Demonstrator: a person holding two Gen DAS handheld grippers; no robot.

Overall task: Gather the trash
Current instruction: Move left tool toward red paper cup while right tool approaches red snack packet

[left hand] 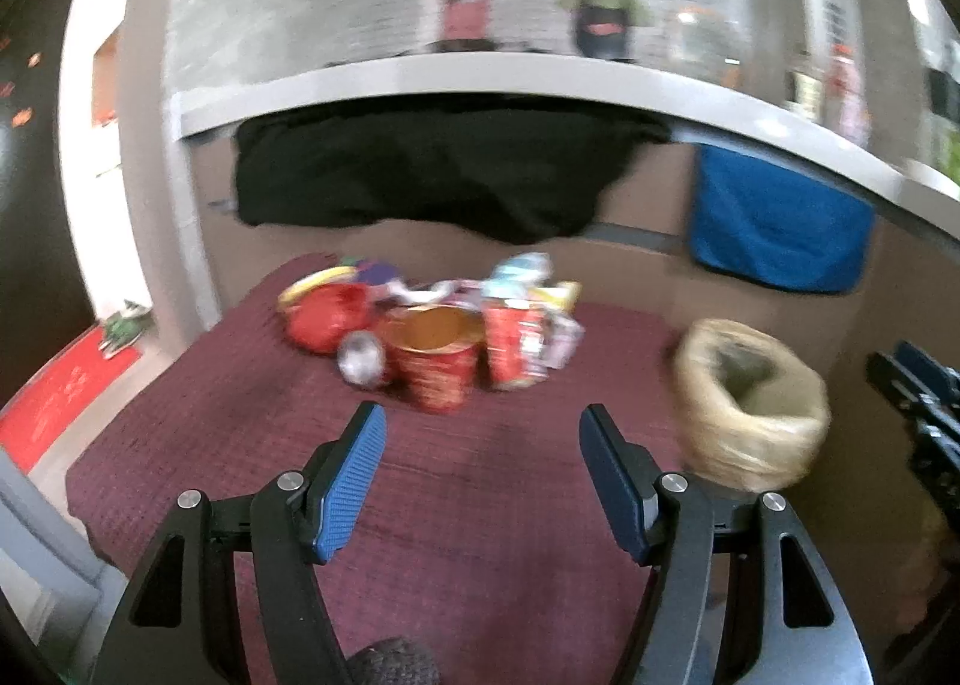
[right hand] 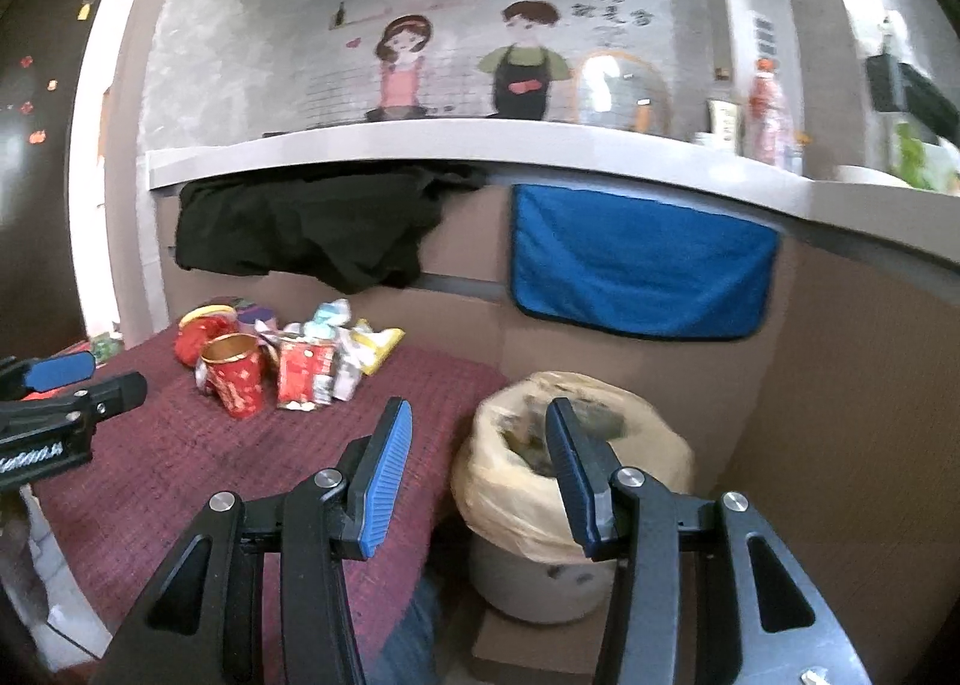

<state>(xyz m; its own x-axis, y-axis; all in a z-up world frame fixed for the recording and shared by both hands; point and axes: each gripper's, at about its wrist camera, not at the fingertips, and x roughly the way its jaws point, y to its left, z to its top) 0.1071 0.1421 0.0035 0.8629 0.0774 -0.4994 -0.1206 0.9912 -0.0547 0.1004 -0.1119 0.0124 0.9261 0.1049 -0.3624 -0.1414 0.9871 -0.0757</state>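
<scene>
A pile of trash lies at the far end of a maroon-covered table (left hand: 480,505): a red paper cup (left hand: 435,361) standing upright, a red carton (left hand: 513,346), a crushed silver can (left hand: 360,361), a red bag (left hand: 324,316) and wrappers (left hand: 522,271). My left gripper (left hand: 480,439) is open and empty, just short of the cup. My right gripper (right hand: 477,445) is open and empty above the table's right edge, beside a bin lined with a yellowish bag (right hand: 570,445). The cup (right hand: 234,379) and carton (right hand: 303,376) also show in the right wrist view, as does the bin (left hand: 750,403) in the left wrist view.
A counter (right hand: 480,144) runs behind the table, with a black cloth (right hand: 312,229) and a blue towel (right hand: 636,271) hanging from it. A dark fridge (right hand: 36,144) stands at the left. The left gripper (right hand: 54,379) shows at the left of the right wrist view.
</scene>
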